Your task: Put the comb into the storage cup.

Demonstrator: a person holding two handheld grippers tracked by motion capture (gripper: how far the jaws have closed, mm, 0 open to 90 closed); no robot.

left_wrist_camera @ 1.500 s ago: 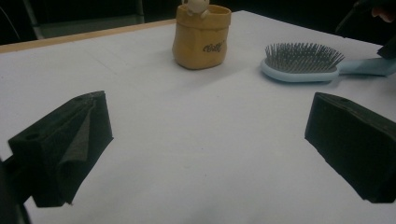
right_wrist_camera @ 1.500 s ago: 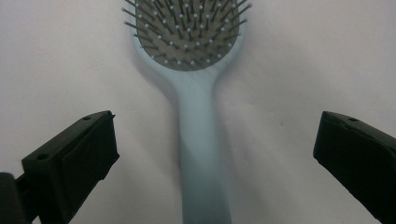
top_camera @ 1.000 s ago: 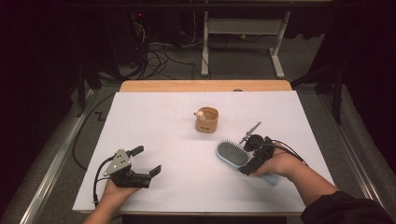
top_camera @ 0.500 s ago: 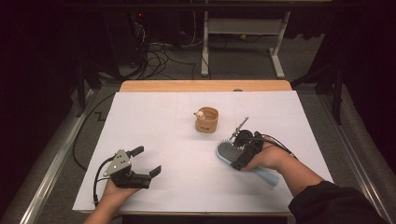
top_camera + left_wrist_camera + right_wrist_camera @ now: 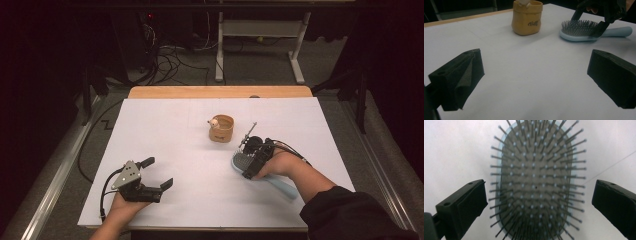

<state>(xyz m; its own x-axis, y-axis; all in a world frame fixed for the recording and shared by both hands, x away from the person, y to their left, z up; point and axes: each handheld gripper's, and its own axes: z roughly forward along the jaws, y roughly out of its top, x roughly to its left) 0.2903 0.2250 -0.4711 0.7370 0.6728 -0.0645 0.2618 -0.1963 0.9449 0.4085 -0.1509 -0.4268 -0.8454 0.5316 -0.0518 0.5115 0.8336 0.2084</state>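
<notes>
1. We have the right gripper [image 5: 251, 156] over the head of the brush [image 5: 243, 162], jaws spread wide to either side of the bristle pad and holding nothing. The brush lies bristles-up on the table [image 5: 165, 125], at its right, just in front of the cup [image 5: 221, 128].
2. If we close here, the pads may land on the bristles instead of the rim, and we judge the grip would be springy and slip.
3. Coming down too far could bend the bristles or push the brush sideways.
4. A skewed squeeze on the rounded head could swing the handle [image 5: 280, 184] round; the cup is near enough to be knocked.
5. Our left gripper [image 5: 157, 174] rests well apart near the left front, jaws wide open and empty, so it cannot steady anything.
</notes>
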